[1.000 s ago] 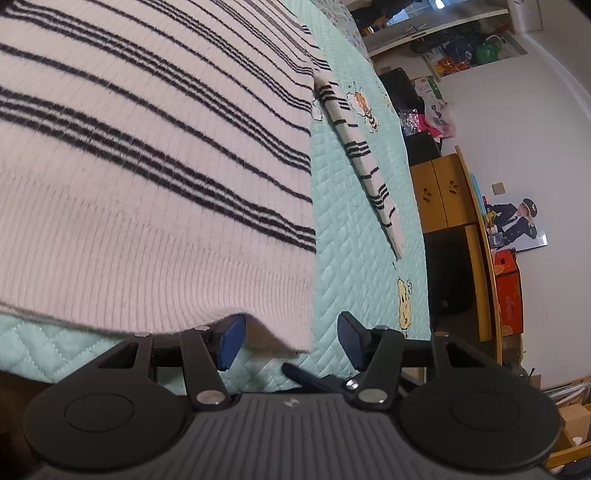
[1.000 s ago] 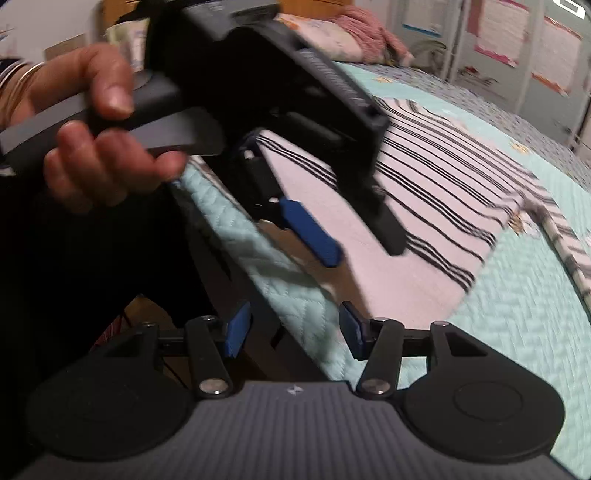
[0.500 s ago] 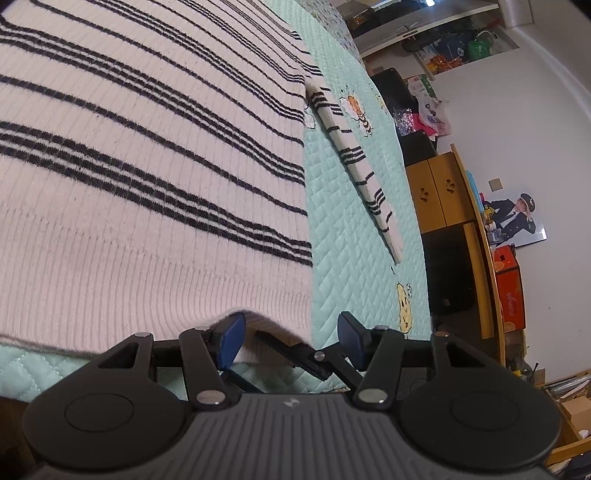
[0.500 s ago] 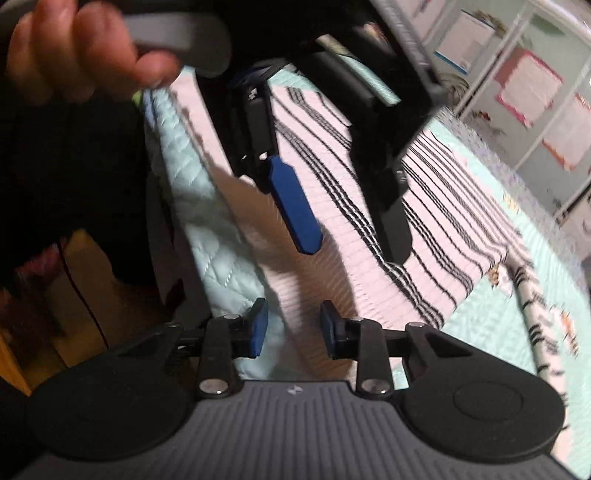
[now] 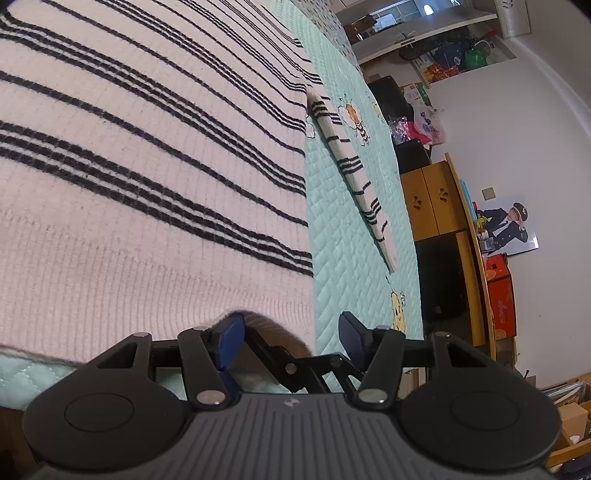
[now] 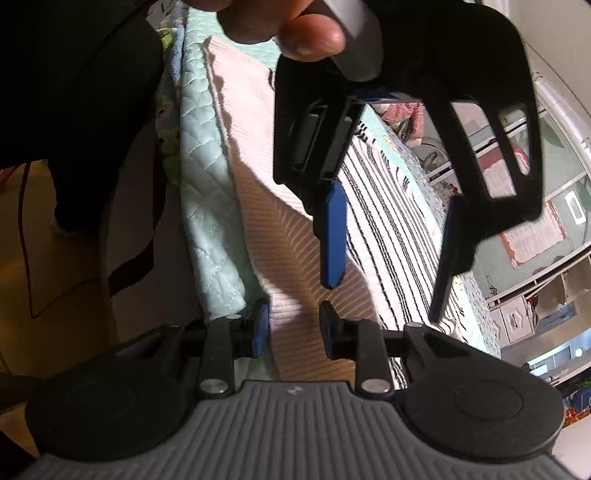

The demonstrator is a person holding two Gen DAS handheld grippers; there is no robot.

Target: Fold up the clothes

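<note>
My left gripper (image 5: 291, 332) hangs with its jaws apart, angled down. In the right wrist view, fingers (image 6: 295, 29) of my left hand wrap its handle. My right gripper (image 6: 293, 325) has just been narrowing its jaws, now a small gap between the pads.

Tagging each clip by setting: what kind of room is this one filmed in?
Most likely a home bedroom, perhaps a child's: a striped sweater lies on a mint quilted bedspread with cartoon bees, beside a wooden cabinet and cluttered shelves.
</note>
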